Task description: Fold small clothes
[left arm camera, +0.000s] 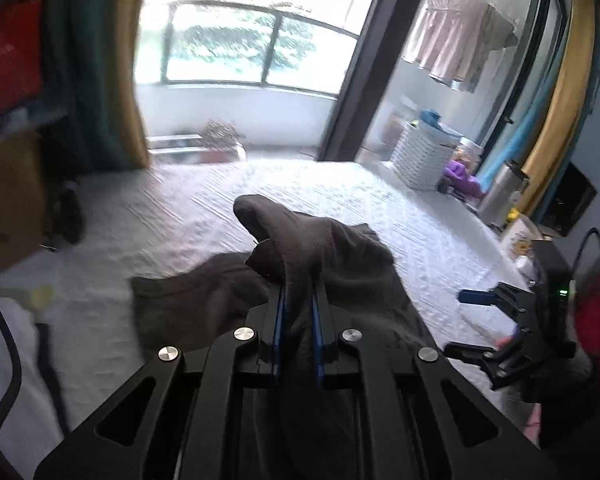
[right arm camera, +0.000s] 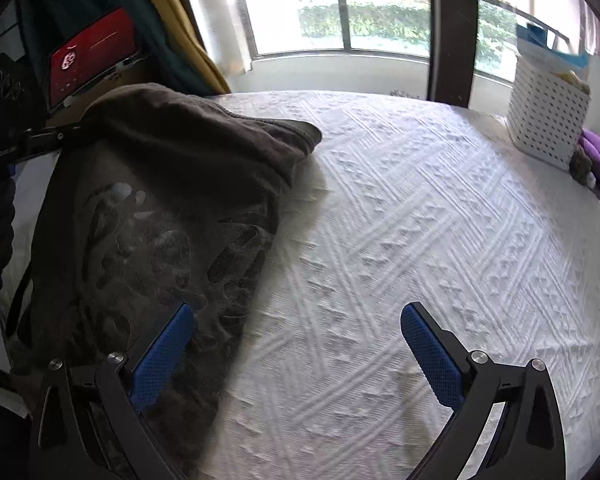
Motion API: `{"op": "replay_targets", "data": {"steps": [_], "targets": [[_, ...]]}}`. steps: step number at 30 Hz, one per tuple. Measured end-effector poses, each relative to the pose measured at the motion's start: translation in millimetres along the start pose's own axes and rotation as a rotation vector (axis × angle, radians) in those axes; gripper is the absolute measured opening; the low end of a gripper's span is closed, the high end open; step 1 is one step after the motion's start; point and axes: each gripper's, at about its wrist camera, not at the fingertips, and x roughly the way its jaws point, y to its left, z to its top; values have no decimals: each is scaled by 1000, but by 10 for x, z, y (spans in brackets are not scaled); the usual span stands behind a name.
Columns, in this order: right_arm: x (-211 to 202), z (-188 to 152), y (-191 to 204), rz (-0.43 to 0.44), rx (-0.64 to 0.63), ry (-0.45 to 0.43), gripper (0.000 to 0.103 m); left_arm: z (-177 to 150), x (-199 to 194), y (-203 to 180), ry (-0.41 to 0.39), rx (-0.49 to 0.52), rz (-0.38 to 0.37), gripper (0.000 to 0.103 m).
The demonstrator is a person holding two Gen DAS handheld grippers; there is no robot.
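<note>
Left claw [left arm camera: 298,304] clamps a raised fold of the dark shirt [right arm camera: 160,208], which trails back beneath it onto the bed [right arm camera: 420,220]. Right claw [right arm camera: 296,344], agape and empty, has the shirt's near edge beside its left finger.

This is a bedroom in a home. A bed [right arm camera: 420,220] with a white bumpy cover fills the room. A laundry basket [left arm camera: 422,156] sits far right, and washing [left arm camera: 456,48] hangs by the balcony window [left arm camera: 256,48].
</note>
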Motion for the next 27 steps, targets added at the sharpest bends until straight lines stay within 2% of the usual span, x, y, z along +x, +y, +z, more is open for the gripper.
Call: {"op": "replay_targets", "data": {"steps": [2, 5, 10, 11, 14, 15, 21, 27], "targets": [[4, 17, 87, 9, -17, -5, 103, 10, 14, 86, -1, -5, 35, 10], [77, 22, 164, 13, -27, 1, 103, -1, 153, 259, 27, -30, 41, 11], [132, -30, 249, 6, -19, 22, 103, -166, 446, 562, 143, -153, 12, 13], [113, -42, 257, 5, -19, 20, 103, -198, 439, 574, 151, -165, 15, 18], [47, -70, 267, -1, -17, 11, 103, -279, 277, 545, 129, -174, -7, 53], [30, -82, 261, -6, -14, 10, 103, -309, 190, 539, 117, -181, -10, 55], [-73, -173, 244, -20, -1, 8, 103, -544, -241, 354, 104, -165, -20, 55], [-283, -287, 227, -6, 56, -19, 103, -977, -570, -119, 141, -84, -104, 55]]}}
